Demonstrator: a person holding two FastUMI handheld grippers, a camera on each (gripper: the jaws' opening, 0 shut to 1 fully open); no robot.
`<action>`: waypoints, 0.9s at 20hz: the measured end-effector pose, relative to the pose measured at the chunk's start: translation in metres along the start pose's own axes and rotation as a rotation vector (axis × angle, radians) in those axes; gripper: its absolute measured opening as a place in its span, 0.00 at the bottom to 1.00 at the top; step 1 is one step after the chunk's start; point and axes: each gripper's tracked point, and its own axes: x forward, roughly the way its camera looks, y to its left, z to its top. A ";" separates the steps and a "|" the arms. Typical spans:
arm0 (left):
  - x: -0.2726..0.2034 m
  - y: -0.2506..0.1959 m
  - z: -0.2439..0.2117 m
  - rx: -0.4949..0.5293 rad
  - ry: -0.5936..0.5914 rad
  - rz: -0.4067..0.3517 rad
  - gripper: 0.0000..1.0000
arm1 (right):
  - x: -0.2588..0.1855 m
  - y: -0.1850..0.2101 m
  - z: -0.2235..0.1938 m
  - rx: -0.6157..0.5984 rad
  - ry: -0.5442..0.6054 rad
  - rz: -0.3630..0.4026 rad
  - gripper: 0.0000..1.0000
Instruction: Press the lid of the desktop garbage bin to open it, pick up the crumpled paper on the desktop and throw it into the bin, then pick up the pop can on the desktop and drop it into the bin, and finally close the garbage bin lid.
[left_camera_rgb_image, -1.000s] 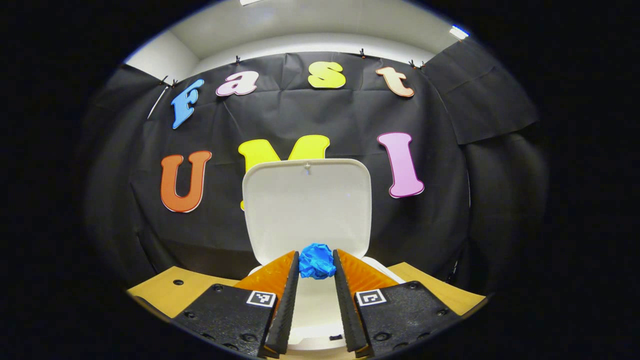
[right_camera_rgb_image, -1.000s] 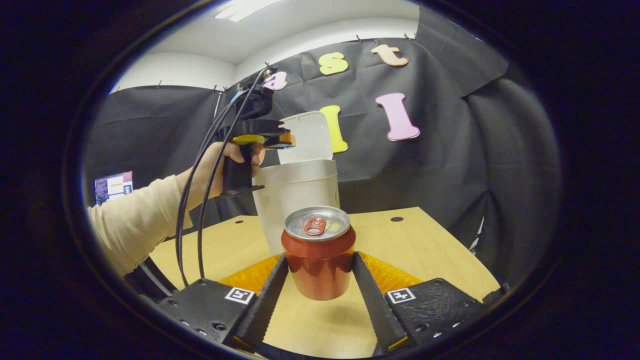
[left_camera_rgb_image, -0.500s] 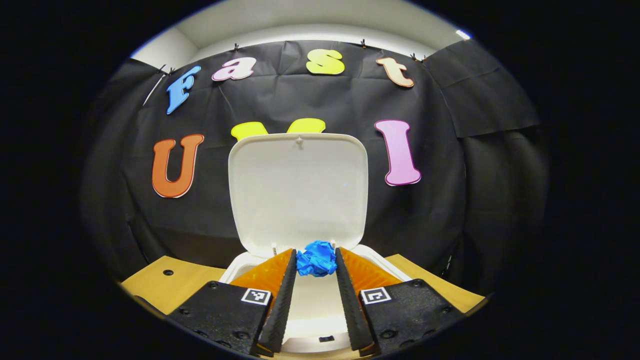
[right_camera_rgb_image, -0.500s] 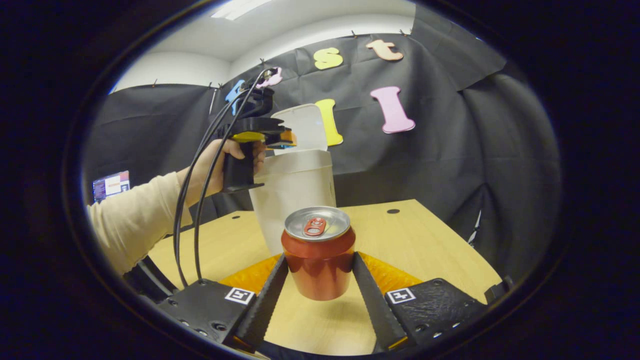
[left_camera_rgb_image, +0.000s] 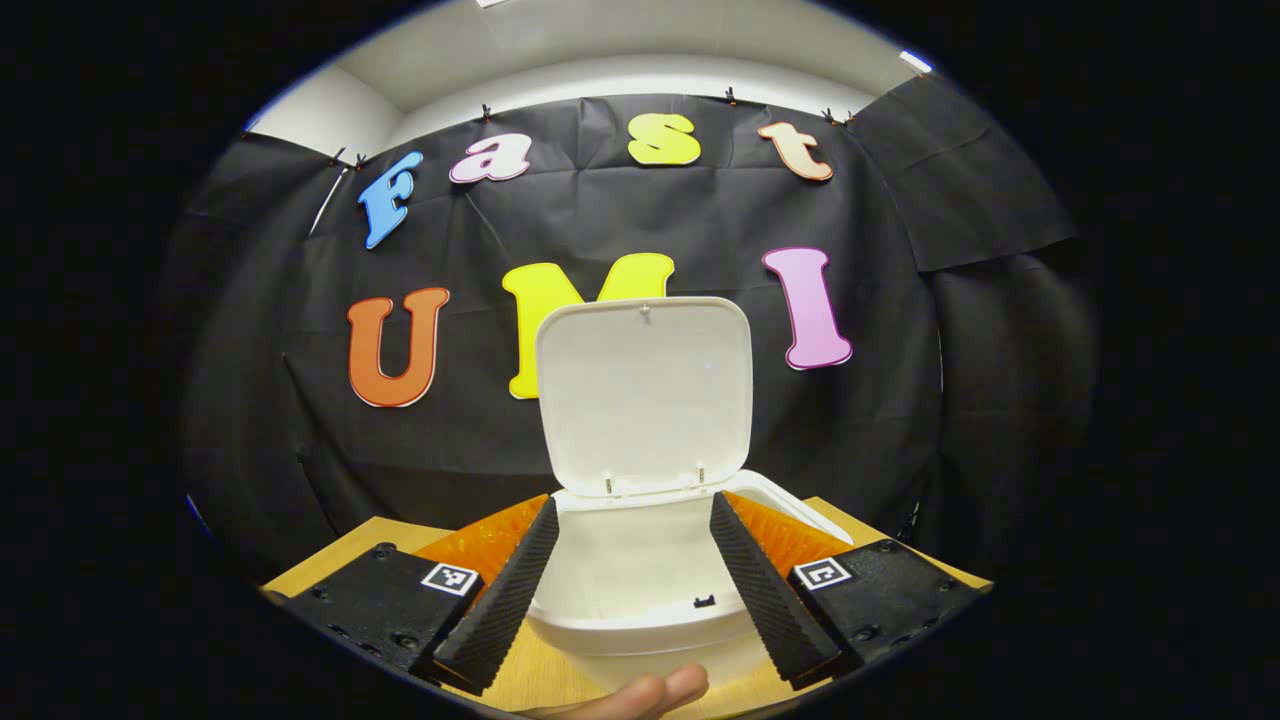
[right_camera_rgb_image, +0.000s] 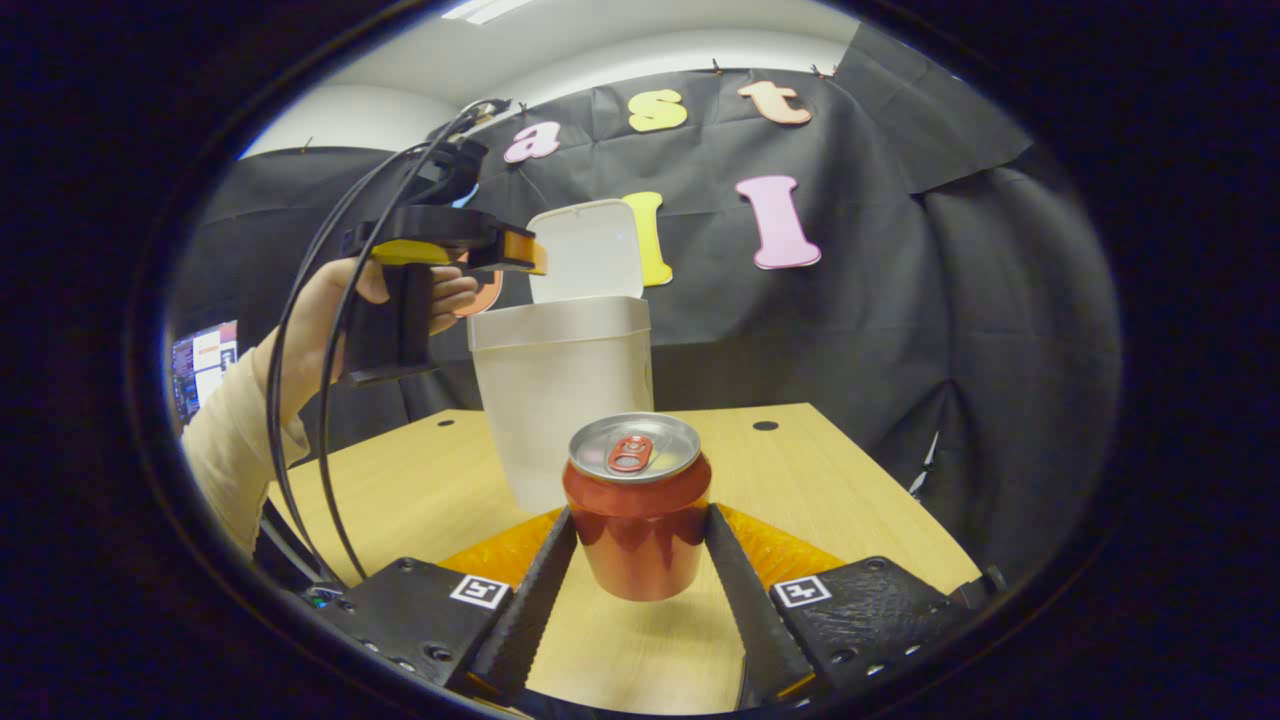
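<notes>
The white bin (left_camera_rgb_image: 625, 565) stands just ahead of my left gripper (left_camera_rgb_image: 633, 503), its lid (left_camera_rgb_image: 645, 390) swung upright. That gripper is open with nothing between its fingers, which sit on either side of the bin's near rim. In the right gripper view my right gripper (right_camera_rgb_image: 640, 513) is shut on a red pop can (right_camera_rgb_image: 637, 545) with a silver top, held slightly above the wooden table (right_camera_rgb_image: 830, 500). Beyond the can stand the bin (right_camera_rgb_image: 560, 400) and its raised lid (right_camera_rgb_image: 585, 250). The left gripper (right_camera_rgb_image: 525, 255) hovers by the bin's upper left edge, held by a hand (right_camera_rgb_image: 330, 310).
A fingertip (left_camera_rgb_image: 640, 692) shows at the bottom edge of the left gripper view. Black cables (right_camera_rgb_image: 310, 400) hang from the left gripper. The table has small round holes (right_camera_rgb_image: 765, 426), and black cloth walls close it in behind and to the right.
The left gripper opened and drew back from over the bin; the blue crumpled paper it held is gone from between its fingers. The right gripper kept hold of the can and shifted slightly.
</notes>
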 end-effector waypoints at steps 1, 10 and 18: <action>-0.011 0.006 -0.003 -0.004 -0.003 0.007 0.98 | 0.000 -0.002 0.004 -0.012 -0.008 -0.017 0.81; -0.098 0.067 -0.030 -0.043 -0.048 0.096 0.99 | -0.007 0.017 0.009 -0.056 -0.027 -0.076 0.81; -0.138 0.079 -0.080 -0.050 0.030 0.103 0.99 | 0.001 0.031 0.012 -0.060 -0.012 -0.074 0.81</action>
